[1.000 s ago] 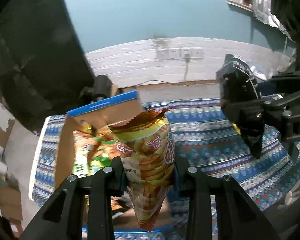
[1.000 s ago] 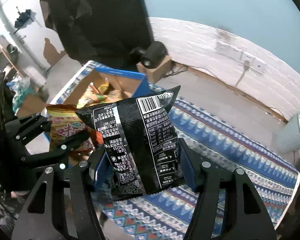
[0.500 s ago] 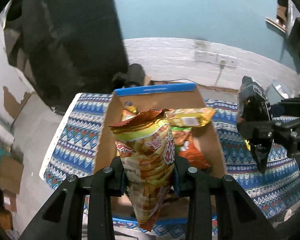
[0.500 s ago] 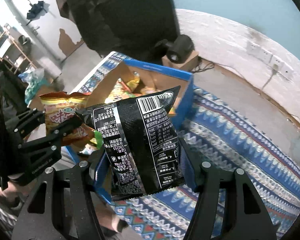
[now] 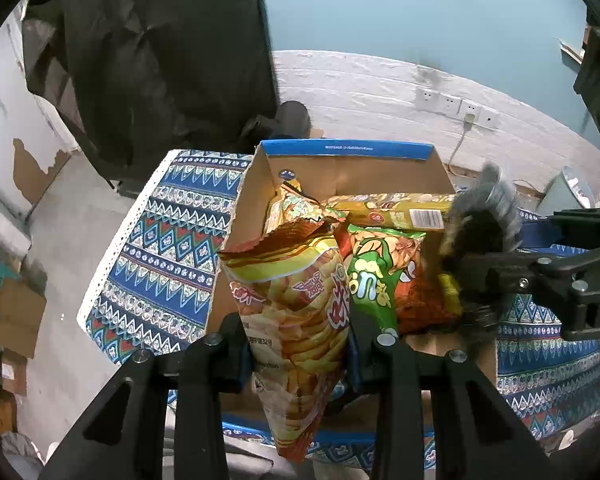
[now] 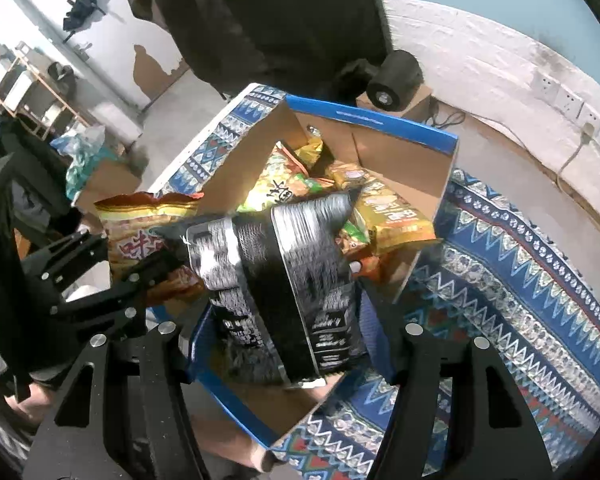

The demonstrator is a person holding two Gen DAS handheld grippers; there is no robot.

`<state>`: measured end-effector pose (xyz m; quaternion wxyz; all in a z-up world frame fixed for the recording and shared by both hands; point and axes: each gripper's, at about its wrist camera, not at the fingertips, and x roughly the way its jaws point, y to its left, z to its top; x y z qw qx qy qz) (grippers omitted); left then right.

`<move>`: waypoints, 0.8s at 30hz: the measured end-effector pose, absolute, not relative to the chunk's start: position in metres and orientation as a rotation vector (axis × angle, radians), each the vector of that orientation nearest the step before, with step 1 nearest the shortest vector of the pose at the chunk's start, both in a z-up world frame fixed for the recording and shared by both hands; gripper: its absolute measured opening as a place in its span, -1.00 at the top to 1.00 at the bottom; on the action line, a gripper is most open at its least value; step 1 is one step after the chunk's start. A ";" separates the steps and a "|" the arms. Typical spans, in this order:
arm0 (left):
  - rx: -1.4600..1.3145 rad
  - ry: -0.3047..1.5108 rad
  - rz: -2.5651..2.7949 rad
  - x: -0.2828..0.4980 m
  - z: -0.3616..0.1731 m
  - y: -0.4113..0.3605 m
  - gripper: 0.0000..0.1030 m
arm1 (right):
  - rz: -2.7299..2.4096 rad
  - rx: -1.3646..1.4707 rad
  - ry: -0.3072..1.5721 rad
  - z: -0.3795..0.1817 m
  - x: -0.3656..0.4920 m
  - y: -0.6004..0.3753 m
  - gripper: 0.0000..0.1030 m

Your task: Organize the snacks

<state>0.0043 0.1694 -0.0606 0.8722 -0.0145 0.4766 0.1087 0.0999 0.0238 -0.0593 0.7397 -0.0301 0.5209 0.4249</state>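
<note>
Covering the table, a patterned cloth (image 5: 155,248) is seen under the open box (image 5: 340,152), before a teal wall (image 5: 420,8); the yellow chip bag (image 5: 295,312) is clamped by the left gripper (image 5: 300,356), the black packet (image 6: 283,280) by the right gripper (image 6: 287,340).

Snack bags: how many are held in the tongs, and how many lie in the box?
Held: 2 (orange chip bag, black bag)
Lying in cardboard box: 3 visible (yellow pack, green bag, patterned bag); more may hide
Total: 5 visible

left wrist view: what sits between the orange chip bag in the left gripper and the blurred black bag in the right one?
A green snack bag lying in the cardboard box, between the orange chip bag and the black bag. Left wrist view shows it.
</note>
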 end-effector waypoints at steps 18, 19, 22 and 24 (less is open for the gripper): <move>-0.012 0.924 0.225 -0.012 -0.037 0.157 -0.68 | 0.830 -0.070 1.053 -0.033 0.090 -0.005 -0.50; -0.013 0.914 0.223 -0.014 -0.035 0.156 -0.69 | 0.822 -0.075 1.040 -0.032 0.087 -0.008 -0.50; -0.008 0.883 0.229 -0.020 -0.029 0.153 -0.71 | 0.804 -0.086 1.005 -0.028 0.080 -0.013 -0.50; -0.007 0.867 0.232 -0.023 -0.025 0.152 -0.77 | 0.797 -0.105 0.974 -0.023 0.075 -0.016 -0.50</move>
